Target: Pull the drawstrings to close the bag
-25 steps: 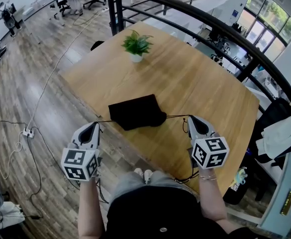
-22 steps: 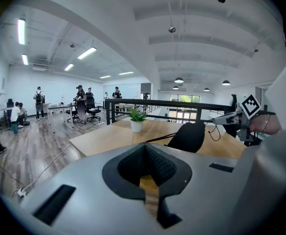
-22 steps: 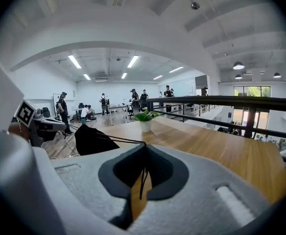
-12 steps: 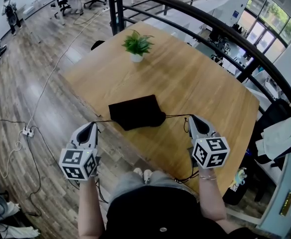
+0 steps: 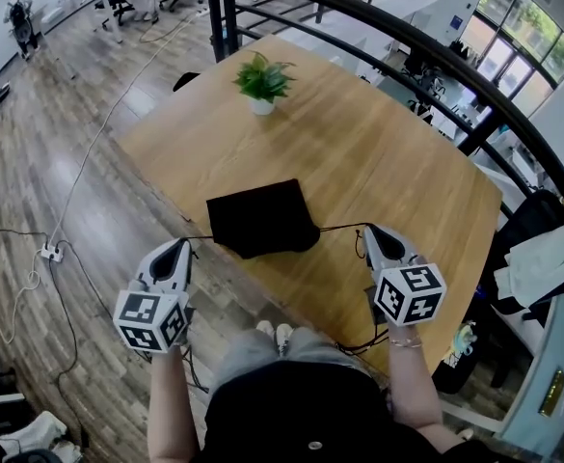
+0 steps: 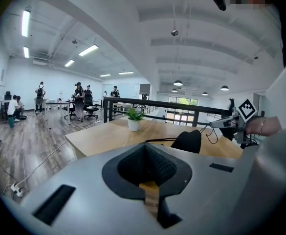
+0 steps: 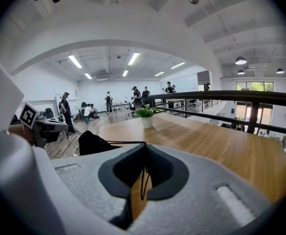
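Close to the person, the left gripper [image 5: 181, 247] has its fingers clenched on the left string [image 5: 201, 236]. The right gripper [image 5: 368, 231] has its fingers clenched on the right string [image 5: 342, 226]. Both strings are stretched out sideways, probably to squeeze the bag's mouth shut. Between them, the black bag [image 5: 260, 215] lies flat near the counter's [image 5: 388, 162] front edge. Its mouth faces the person, and its long side seems to run left to right.

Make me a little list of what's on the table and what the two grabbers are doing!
bag: black drawstring bag, lying near the front edge of the wooden table
plant: small potted plant, at the table's far end
left gripper: shut on the left drawstring
right gripper: shut on the right drawstring
strings: stretched straight out, one to each side of the bag
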`<move>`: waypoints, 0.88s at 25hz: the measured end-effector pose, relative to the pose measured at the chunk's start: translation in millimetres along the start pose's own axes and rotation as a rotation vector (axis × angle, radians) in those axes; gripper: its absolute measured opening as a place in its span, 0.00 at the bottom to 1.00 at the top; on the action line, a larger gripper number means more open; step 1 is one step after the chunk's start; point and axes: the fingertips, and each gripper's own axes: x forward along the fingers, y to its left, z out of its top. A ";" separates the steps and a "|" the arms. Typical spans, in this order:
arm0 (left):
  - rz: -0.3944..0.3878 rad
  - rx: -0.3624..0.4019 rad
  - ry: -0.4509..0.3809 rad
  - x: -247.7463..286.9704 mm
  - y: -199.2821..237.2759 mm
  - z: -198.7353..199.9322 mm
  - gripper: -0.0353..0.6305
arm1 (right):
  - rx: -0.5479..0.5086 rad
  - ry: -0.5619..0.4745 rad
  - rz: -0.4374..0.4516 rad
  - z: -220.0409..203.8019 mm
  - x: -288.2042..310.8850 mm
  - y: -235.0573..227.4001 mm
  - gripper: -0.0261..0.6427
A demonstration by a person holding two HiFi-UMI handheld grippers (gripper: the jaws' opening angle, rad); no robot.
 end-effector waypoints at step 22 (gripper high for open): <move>-0.165 -0.056 0.225 75.4 -48.7 -59.8 0.08 | 0.072 0.141 0.109 -55.5 61.8 22.2 0.04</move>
